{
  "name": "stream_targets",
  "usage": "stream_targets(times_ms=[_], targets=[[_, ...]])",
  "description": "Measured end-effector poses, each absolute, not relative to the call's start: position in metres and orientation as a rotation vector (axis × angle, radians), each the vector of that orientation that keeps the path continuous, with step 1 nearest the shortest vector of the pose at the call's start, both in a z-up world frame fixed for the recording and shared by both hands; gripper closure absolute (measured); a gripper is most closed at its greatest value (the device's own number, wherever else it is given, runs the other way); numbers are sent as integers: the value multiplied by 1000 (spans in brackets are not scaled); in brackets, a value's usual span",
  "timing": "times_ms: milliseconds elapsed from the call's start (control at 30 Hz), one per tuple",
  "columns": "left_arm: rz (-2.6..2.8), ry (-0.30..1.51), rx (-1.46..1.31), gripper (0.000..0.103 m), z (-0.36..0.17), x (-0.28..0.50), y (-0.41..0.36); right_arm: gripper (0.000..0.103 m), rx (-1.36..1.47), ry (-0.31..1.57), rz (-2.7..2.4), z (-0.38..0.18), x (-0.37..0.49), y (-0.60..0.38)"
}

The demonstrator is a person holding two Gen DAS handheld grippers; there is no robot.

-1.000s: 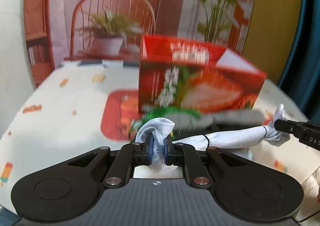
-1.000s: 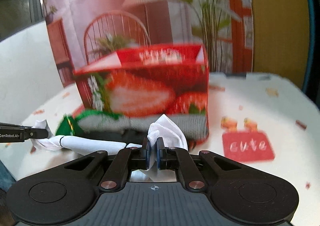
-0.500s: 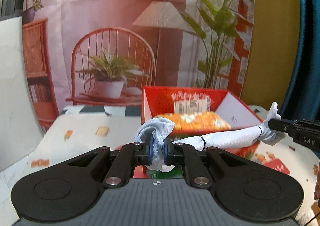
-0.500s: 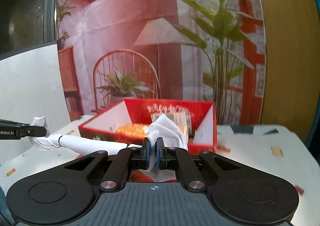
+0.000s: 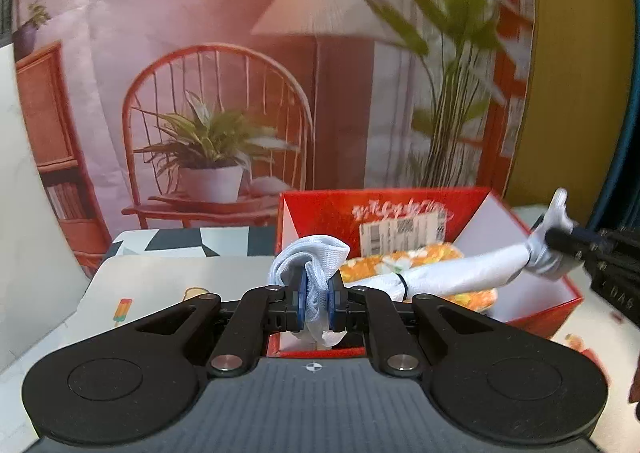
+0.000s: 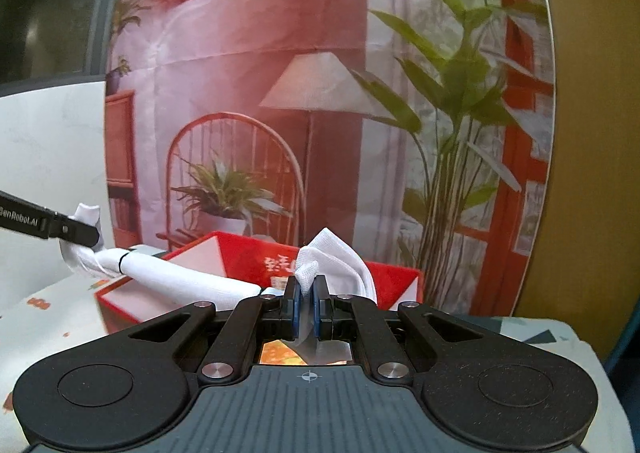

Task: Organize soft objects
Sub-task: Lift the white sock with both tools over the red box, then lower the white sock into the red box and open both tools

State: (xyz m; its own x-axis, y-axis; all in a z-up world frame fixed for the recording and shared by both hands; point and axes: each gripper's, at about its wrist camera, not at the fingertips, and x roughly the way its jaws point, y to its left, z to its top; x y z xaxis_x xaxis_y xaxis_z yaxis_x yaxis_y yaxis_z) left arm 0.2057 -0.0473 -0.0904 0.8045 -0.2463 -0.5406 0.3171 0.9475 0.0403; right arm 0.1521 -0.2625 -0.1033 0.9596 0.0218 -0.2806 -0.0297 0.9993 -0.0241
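- Left gripper (image 5: 317, 300): clamped on one end of the rolled white cloth (image 5: 452, 273).
- Cloth spans above the open red box (image 5: 532, 317); uneven release risks it draping over the rim.
- Right gripper (image 6: 306, 307): clamped on the other end.

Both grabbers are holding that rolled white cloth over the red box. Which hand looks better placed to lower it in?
Probably neither alone: the left gripper and right gripper each pinch one end of the white cloth roll, stretched above the open red box. Lowering together seems best.
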Motion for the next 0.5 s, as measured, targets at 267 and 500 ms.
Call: stream_targets(times_ms=[267,500], targets=[[-286,667,213,92,-126,233,-83,97,-26,353,14,-133,180,-269],[-252,772,119,91,-149,251,-91,97,26,450,33,-147,203,-270]])
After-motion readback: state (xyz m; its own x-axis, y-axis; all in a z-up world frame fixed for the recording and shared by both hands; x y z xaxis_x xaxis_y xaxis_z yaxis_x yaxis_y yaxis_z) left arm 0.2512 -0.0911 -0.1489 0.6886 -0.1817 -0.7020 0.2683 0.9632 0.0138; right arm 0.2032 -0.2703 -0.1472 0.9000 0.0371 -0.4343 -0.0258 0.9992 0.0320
